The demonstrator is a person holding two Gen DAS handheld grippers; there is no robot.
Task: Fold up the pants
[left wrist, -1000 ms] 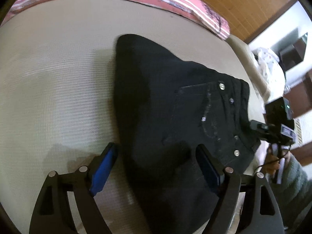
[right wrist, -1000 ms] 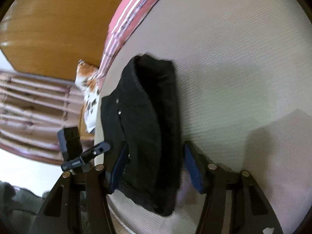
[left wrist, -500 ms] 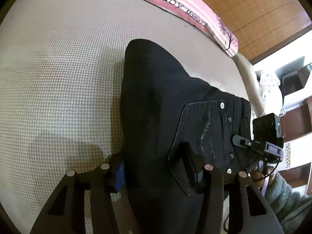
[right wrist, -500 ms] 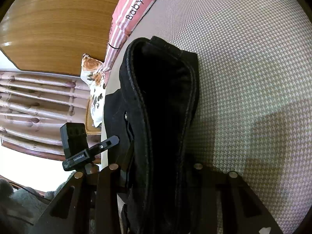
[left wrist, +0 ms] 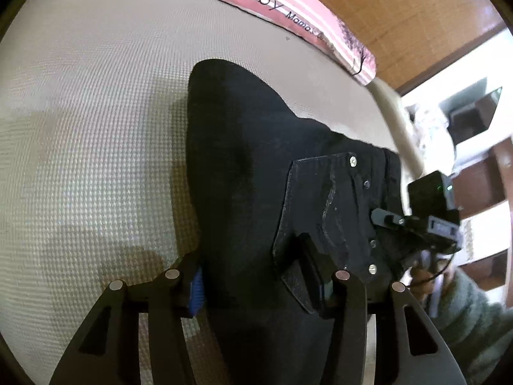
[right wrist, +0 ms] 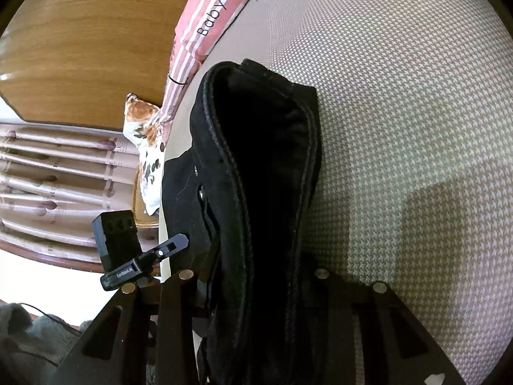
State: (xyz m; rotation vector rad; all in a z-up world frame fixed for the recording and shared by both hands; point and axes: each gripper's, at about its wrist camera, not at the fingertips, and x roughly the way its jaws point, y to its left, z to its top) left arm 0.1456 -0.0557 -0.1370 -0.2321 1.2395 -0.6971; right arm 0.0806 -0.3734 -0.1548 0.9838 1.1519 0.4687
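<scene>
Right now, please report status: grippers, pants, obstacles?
Left gripper shut on black pants. Right gripper shut on them too. Pants folded, on woven mat. Nothing blocking.

Black pants (left wrist: 256, 173): heavy matt denim, raised seams, small shiny metal rivets (left wrist: 352, 161). Underneath, mattress cover (left wrist: 96, 128): beige woven cloth, coarse, bumpy houndstooth grain, no sheen. Pink striped blanket (left wrist: 288, 3): soft, smooth cloth with printed letters. Headboard (right wrist: 80, 32): polished wood, glossy, streaked with light. Left gripper (left wrist: 256, 284): matt black plastic arms, bright metal pins, blue rubbery pad. Right gripper (right wrist: 253, 276): same dull black plastic. Grey sleeve (left wrist: 465, 314): fuzzy knit.
</scene>
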